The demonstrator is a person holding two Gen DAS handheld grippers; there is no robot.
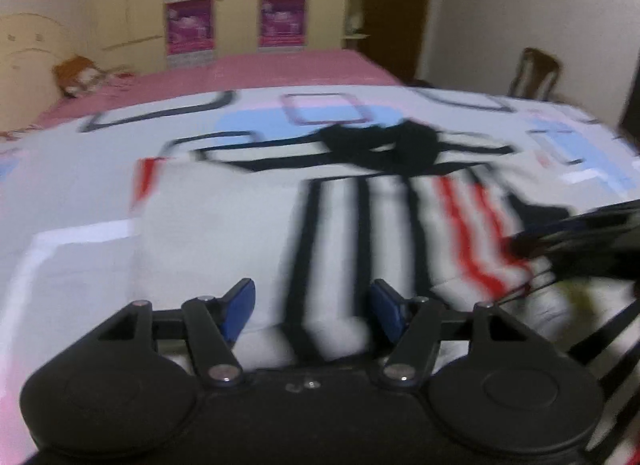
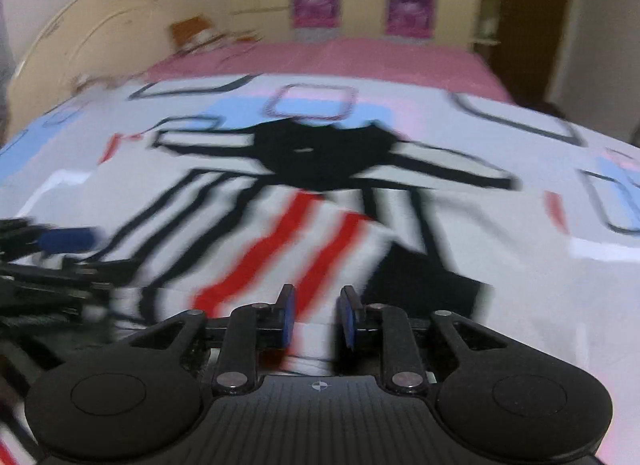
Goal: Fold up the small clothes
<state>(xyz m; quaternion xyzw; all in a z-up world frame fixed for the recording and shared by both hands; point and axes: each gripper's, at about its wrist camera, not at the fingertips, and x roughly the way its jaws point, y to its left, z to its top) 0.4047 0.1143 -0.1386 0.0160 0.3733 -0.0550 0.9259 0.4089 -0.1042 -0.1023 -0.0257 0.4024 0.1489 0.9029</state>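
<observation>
A small white shirt (image 1: 340, 225) with black and red stripes and a black collar (image 1: 384, 145) lies on the bed; it also shows in the right wrist view (image 2: 312, 225). My left gripper (image 1: 314, 305) is open just over the shirt's near hem, blue pads apart. My right gripper (image 2: 316, 315) is open, its pads a narrow gap apart over the near hem by the red stripes. The right gripper shows blurred at the right edge of the left wrist view (image 1: 580, 241); the left gripper shows at the left edge of the right wrist view (image 2: 60, 257).
The shirt lies on a white sheet (image 1: 80, 205) with blue and black squares over a pink bed (image 1: 260, 69). A stuffed toy (image 1: 78, 75) lies by the headboard. A wooden chair (image 1: 536, 73) stands at the right. A wardrobe (image 1: 236, 1) with pink posters is behind.
</observation>
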